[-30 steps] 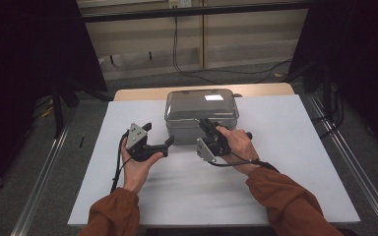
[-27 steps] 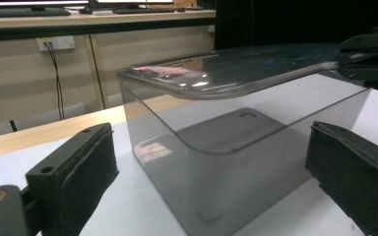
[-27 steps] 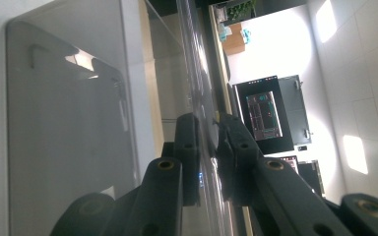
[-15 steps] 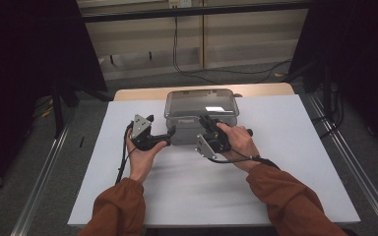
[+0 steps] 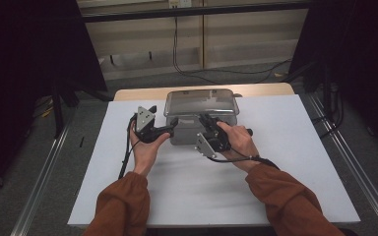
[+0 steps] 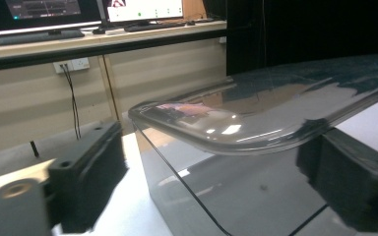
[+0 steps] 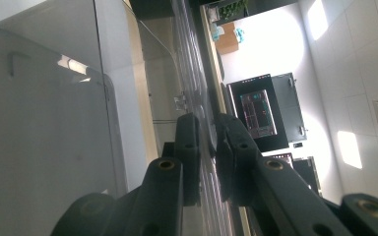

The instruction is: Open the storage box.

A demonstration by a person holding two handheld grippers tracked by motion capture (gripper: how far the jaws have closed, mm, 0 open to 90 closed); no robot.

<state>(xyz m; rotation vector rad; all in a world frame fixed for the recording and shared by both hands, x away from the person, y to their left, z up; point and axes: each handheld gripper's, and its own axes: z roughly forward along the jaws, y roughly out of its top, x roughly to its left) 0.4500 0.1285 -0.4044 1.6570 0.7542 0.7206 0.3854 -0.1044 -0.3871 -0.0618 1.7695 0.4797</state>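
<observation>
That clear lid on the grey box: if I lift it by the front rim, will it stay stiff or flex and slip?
The lid looks thin and glossy, so it probably flexes a little and may slide between the jaws. The right gripper is pinched on its front rim, a narrow hold; lift slowly. The box looks light and might shift, though the open left gripper straddles its corner.

Both forearms, in rust-brown sleeves, come in from the bottom of the high view and angle toward each other. The left hand (image 5: pixel 145 147) grips the left gripper (image 5: pixel 171 127) palm-up, its jaws pointing to the right, toward the other gripper, and standing wide apart in the left gripper view. The right hand (image 5: pixel 236 142) holds the right gripper (image 5: pixel 203 121), rolled onto its side, jaws pointing forward and left. Its jaws stand close together with a narrow gap between them. The two grippers are near each other, not touching.
</observation>
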